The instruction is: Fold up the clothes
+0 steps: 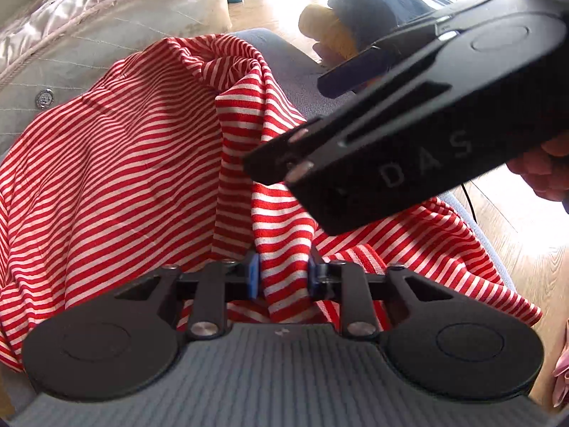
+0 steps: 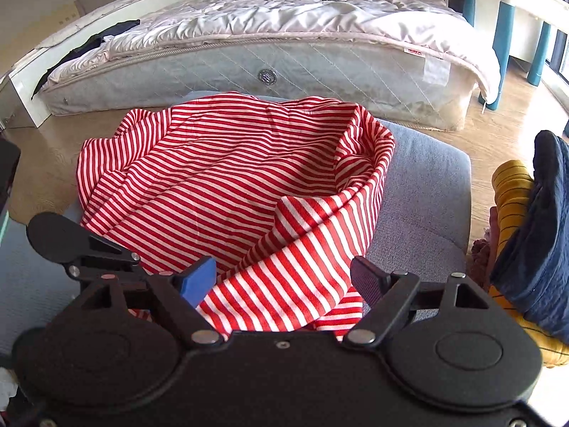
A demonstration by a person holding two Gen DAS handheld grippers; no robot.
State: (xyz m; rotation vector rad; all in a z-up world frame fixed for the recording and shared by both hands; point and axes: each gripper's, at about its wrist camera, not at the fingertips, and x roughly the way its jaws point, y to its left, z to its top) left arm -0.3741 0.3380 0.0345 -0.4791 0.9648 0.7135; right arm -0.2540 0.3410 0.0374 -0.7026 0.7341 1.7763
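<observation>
Cloth: a red and white striped soft shirt [image 2: 227, 178] lies crumpled on a grey padded seat [image 2: 426, 192], near a big bed with a shiny pale cover [image 2: 284, 17].
Left gripper [image 1: 282, 277]: its jaws are pinched on a bunched fold of the shirt, right between the blue pads [image 1: 253, 274].
Right gripper [image 2: 284, 277]: its jaws are wide apart, with a shirt edge lying loose between them, not squeezed.
Which way: the shirt stretches away from both jaws toward the bed, and the lifted fold runs the same way.
Nearer hand: the left 1 has the cloth; the right 1 looks ready to close next.
Side pile: yellow and dark blue clothes [image 2: 526, 220] wait beside the seat.
</observation>
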